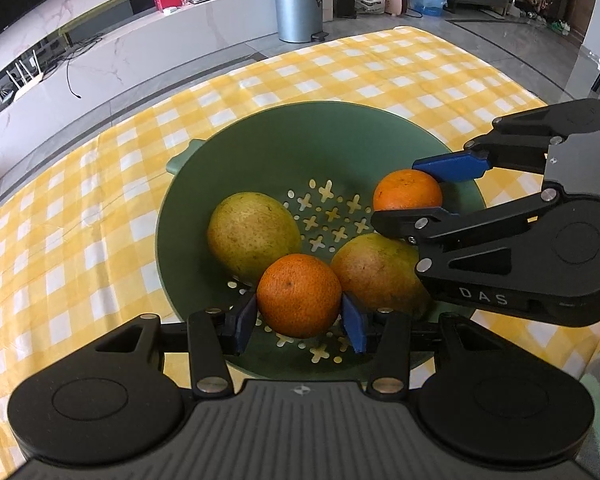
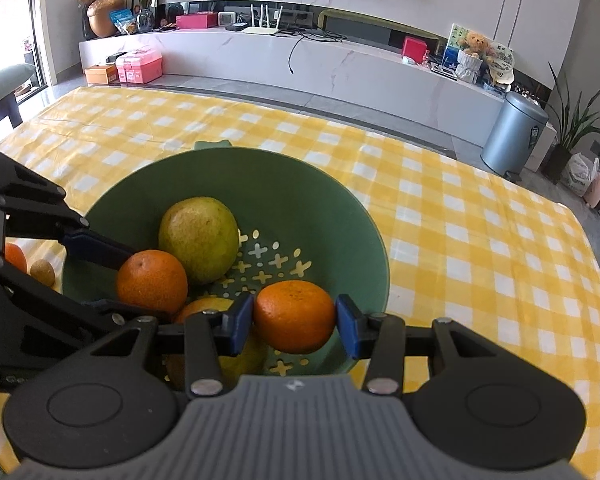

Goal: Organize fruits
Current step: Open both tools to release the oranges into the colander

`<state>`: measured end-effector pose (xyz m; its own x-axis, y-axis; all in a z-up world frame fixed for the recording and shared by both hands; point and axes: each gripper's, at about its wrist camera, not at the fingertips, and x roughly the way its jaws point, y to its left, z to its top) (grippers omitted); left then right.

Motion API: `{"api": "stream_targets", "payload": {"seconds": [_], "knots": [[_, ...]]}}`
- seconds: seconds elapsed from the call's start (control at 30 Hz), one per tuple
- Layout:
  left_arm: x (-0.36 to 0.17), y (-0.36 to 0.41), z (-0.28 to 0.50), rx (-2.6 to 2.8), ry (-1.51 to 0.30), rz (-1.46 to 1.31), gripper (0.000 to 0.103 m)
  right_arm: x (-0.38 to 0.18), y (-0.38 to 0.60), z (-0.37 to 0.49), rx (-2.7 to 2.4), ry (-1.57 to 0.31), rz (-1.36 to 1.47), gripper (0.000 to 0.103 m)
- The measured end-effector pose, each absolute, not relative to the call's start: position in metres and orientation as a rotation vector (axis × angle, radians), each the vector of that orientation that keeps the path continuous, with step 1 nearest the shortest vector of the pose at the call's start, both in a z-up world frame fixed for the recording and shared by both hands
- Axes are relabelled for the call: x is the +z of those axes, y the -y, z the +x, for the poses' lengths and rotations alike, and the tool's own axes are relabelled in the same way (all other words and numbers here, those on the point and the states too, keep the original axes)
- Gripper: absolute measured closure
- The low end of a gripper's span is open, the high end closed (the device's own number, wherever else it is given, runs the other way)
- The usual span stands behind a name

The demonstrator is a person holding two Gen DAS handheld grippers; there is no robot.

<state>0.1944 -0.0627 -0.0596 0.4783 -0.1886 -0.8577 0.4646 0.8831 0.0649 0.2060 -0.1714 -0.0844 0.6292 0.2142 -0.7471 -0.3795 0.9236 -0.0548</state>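
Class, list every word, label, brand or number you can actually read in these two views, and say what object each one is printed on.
"DAS": white letters on the black body of the right claw, seen from the left wrist view.
Sticker on the grey pedal bin: too small to read.
Pink boxes on the floor: print too blurred to read.
Small emblem on the left claw housing: a symbol, no letters.

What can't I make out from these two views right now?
- Right wrist view: second pear, mostly hidden behind the right gripper and the right orange.
- Right wrist view: orange-coloured fruit beside the bowl, half covered by the left gripper.
- Both views: whether the left gripper presses the left orange or merely touches it.
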Motion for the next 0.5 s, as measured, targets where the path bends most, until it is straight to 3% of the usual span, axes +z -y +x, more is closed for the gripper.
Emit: {"api": "stream_targets", "payload": {"seconds": [0.2, 0.33, 0.5], "knots": [[-0.054, 0.065, 0.188, -0.399, -0.953, 0.33, 0.039, -0.083, 0.171, 0.205, 0.338, -0.827, -0.218, 0.06], [-0.05, 0.066, 0.181, -0.381, -0.931, 0.358, 0.038, -0.077, 0.173, 0.201, 0.333, -0.802, -0.197, 0.05], [-0.034, 0.062, 0.168, -0.374, -0.906, 0.346, 0.038, -0.065, 0.173, 0.192, 0.316, -0.775, -0.176, 0.05]]}}
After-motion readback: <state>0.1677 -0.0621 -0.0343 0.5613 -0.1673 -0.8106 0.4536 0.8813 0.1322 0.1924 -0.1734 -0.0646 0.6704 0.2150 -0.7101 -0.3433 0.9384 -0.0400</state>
